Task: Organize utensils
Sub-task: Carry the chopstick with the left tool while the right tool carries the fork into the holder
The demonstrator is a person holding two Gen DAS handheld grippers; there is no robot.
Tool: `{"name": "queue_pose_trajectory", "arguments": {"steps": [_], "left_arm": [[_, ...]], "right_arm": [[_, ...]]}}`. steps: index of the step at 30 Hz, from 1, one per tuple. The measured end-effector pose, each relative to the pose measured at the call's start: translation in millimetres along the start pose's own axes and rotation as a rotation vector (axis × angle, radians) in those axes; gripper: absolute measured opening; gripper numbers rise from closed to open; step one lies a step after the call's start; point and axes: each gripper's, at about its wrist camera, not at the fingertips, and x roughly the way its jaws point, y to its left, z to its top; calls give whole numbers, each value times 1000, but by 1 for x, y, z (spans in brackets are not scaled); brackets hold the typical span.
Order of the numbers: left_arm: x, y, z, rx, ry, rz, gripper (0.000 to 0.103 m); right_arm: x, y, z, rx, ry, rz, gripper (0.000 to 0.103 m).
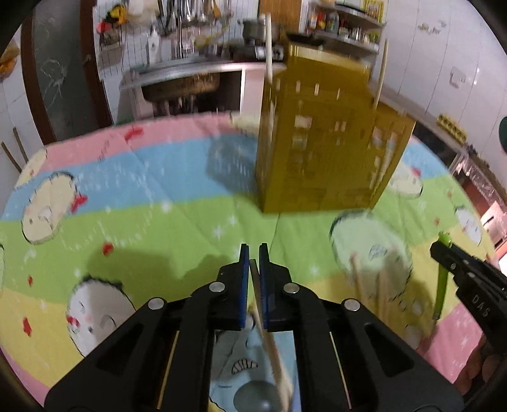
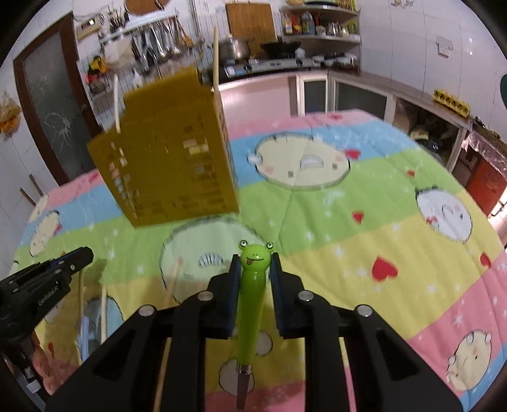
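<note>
A counter (image 1: 152, 222) covered by a cartoon-printed cloth in pink, blue, green and yellow bands fills most of both views. Behind it runs a kitchen wall with hanging ladles, a shelf of bottles (image 2: 320, 23) and a steel pot (image 2: 233, 47).

Standing upright on the cloth, toward its far side, is a tall mustard-yellow perforated plastic utensil holder (image 1: 320, 142). Two pale wooden chopsticks (image 1: 268, 47) rise out of its top, one at each end.

The left gripper (image 1: 254, 253), black with blue pads, is nearly closed, pinching a thin pale wooden chopstick (image 1: 269, 342) that runs back between its fingers toward the camera. It hovers above the green band, short of the holder. In the right wrist view the same gripper (image 2: 80, 255) appears at the left edge, with the chopstick hanging below its tips.

The right gripper (image 2: 254, 263) is clamped on the bright green plastic handle of a frog-headed utensil (image 2: 252, 304); the frog face pokes out just past the fingertips, and a metal stem runs down from the handle toward the camera. Its working end cannot be made out. In the left wrist view it shows at the right edge (image 1: 440, 250), carrying the green handle.

A few loose wooden chopsticks (image 1: 380, 291) lie on the cloth between the two grippers.
</note>
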Motion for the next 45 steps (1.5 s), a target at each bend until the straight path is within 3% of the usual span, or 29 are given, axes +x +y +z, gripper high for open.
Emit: {"name": "queue_pose_trajectory", "arguments": {"steps": [11, 21, 45], "left_arm": [[-64, -2, 47, 1, -287, 28, 4], [-107, -11, 57, 46, -540, 46, 3], [-110, -5, 62, 42, -565, -16, 3]], "right_arm": [[-22, -5, 33, -25, -176, 34, 19], [-52, 13, 49, -113, -390, 22, 19], [-66, 6, 60, -101, -467, 60, 19]]}}
